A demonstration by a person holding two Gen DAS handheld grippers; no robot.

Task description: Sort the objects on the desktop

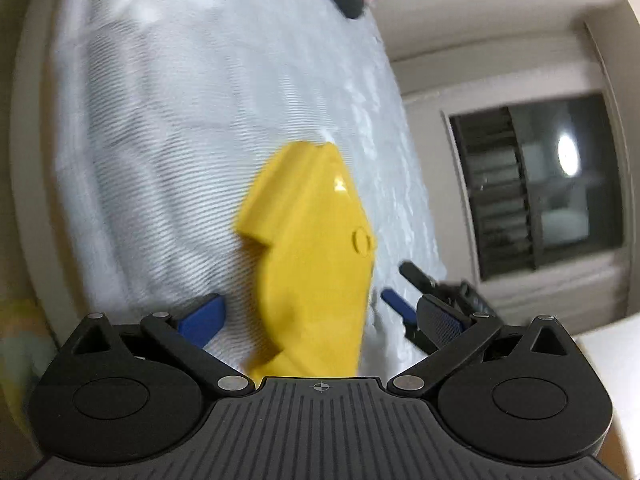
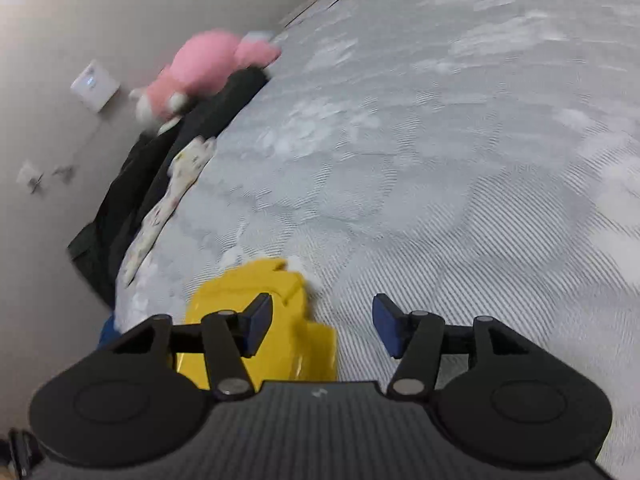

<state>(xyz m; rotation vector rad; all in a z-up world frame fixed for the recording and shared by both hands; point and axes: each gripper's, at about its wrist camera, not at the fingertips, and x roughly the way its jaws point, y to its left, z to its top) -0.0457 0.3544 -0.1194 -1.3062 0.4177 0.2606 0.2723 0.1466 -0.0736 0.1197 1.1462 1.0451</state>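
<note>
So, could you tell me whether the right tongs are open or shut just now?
Open: the right tongs show a clear gap between the blue pads, gripping nothing; the yellow piece sits beside them.

Yellow piece [image 1: 316, 248]: glossy smooth plastic (highlight visible). Bed cover [image 2: 440, 160]: ribbed grey-white cloth, matt. Pink toy [image 2: 208, 68]: fuzzy plush.

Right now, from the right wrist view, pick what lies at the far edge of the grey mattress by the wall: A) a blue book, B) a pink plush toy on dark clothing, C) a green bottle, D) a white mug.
B: a pink plush toy lies on dark clothing at the edge of the grey mattress, against the wall.
</note>
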